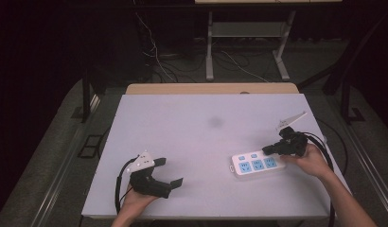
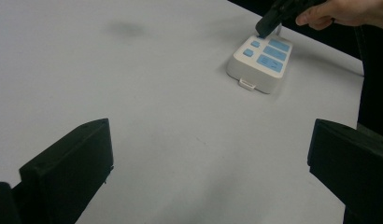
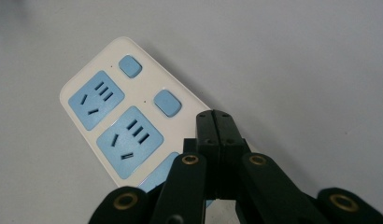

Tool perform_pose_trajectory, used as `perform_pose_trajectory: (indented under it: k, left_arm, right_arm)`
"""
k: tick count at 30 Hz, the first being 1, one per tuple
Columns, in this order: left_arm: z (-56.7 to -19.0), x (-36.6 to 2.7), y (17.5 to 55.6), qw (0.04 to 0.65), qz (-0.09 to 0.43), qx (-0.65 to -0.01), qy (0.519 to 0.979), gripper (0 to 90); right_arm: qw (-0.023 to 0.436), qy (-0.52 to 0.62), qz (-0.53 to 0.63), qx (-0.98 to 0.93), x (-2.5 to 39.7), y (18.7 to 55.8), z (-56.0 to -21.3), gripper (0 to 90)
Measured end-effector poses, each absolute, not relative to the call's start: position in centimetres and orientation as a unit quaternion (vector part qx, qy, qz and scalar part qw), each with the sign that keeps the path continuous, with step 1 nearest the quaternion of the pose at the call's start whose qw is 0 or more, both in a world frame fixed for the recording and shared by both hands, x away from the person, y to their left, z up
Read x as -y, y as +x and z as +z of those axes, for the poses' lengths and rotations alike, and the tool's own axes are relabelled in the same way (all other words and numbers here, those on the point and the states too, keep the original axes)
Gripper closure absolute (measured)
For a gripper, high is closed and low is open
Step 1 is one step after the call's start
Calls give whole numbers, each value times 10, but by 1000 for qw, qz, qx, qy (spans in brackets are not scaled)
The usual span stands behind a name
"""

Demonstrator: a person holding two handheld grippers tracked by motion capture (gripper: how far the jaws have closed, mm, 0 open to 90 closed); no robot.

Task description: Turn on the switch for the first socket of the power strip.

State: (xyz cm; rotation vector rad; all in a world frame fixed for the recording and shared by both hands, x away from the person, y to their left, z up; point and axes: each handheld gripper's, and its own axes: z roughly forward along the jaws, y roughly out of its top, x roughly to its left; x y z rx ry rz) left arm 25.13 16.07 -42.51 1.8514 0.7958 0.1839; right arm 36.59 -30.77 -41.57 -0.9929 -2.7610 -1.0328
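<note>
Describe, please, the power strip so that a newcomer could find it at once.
Look at the white table, near its right front part. There lies the power strip, a white slab with blue sockets and buttons, just under the right gripper, whose jaws are shut.

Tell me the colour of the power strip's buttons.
Light blue buttons on the white power strip, best seen in the right gripper view.

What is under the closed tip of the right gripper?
The right gripper, jaws shut, is over the white power strip, at the row of blue buttons. The third button place is covered, so contact cannot be seen.
</note>
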Motion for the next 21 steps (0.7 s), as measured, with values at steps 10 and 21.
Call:
perform_pose_trajectory:
  k: [10, 21]
  left_arm:
    - [-425, -162, 251, 532, 77, -337, 773, 0]
    - [-425, -163, 252, 533, 77, -338, 772, 0]
  right_arm:
    - [12, -317, -332, 889, 307, 365, -417, 900]
    - [11, -318, -333, 888, 307, 364, -417, 900]
